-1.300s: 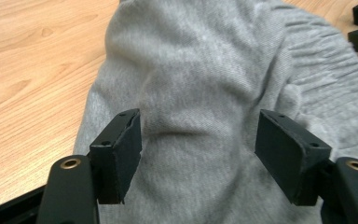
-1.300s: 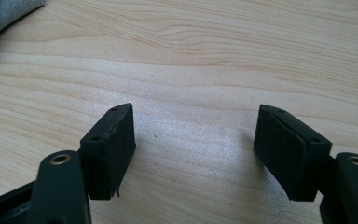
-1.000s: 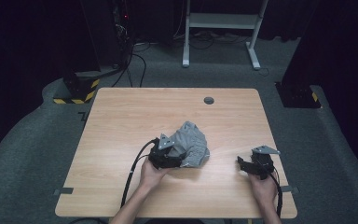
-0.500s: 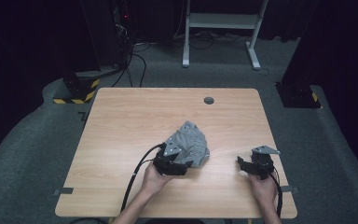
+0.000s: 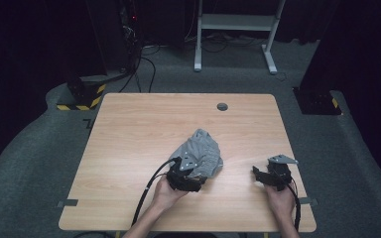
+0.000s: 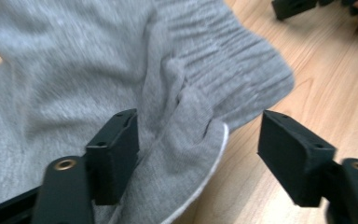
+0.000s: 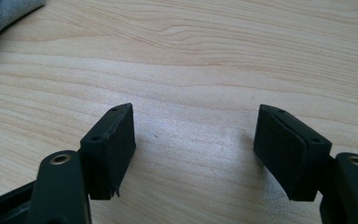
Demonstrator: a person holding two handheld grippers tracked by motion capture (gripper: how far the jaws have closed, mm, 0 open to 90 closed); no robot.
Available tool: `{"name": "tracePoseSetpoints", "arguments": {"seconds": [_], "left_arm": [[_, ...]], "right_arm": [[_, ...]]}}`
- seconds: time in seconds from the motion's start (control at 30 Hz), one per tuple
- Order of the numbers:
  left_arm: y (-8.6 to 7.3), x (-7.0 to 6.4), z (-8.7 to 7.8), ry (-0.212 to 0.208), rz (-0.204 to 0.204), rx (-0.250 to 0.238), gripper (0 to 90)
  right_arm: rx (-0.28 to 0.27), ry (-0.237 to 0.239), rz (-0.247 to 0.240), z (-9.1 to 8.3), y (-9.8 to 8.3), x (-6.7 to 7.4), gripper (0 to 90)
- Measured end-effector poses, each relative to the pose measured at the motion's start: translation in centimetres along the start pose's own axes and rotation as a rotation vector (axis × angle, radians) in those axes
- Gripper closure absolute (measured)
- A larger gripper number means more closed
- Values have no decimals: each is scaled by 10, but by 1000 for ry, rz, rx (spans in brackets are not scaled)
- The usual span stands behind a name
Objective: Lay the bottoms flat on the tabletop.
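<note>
The pale wooden table [image 5: 129, 148] bears a crumpled grey knitted garment [image 5: 201, 153] near its middle, toward the person's side. The left gripper [image 6: 198, 140] stands spread at the garment's near edge, folds lying between its jaws but unpinched. If it closes here, it may catch 2 layers or only the white-edged hem, and the cloth could bunch. The right gripper [image 7: 193, 140] is spread over bare wood, well apart.
</note>
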State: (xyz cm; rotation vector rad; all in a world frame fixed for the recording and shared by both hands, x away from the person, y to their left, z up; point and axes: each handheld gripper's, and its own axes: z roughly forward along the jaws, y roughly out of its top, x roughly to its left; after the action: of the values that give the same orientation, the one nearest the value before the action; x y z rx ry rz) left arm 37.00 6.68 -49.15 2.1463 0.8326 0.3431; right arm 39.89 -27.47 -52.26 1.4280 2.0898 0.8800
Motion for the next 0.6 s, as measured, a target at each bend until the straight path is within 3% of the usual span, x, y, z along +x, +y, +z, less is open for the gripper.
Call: {"name": "tracePoseSetpoints", "arguments": {"seconds": [0.17, 0.3, 0.6], "left_arm": [[-1, 1, 4, 1, 9, 27, 477], [0, 6, 0, -56, -5, 23, 640], [6, 15, -15, -94, -29, -41, 798]], "right_arm": [[0, 0, 0, 0, 0, 0, 287], [-1, 0, -1, 0, 0, 0, 287], [0, 1, -1, 0, 0, 0, 287]]}}
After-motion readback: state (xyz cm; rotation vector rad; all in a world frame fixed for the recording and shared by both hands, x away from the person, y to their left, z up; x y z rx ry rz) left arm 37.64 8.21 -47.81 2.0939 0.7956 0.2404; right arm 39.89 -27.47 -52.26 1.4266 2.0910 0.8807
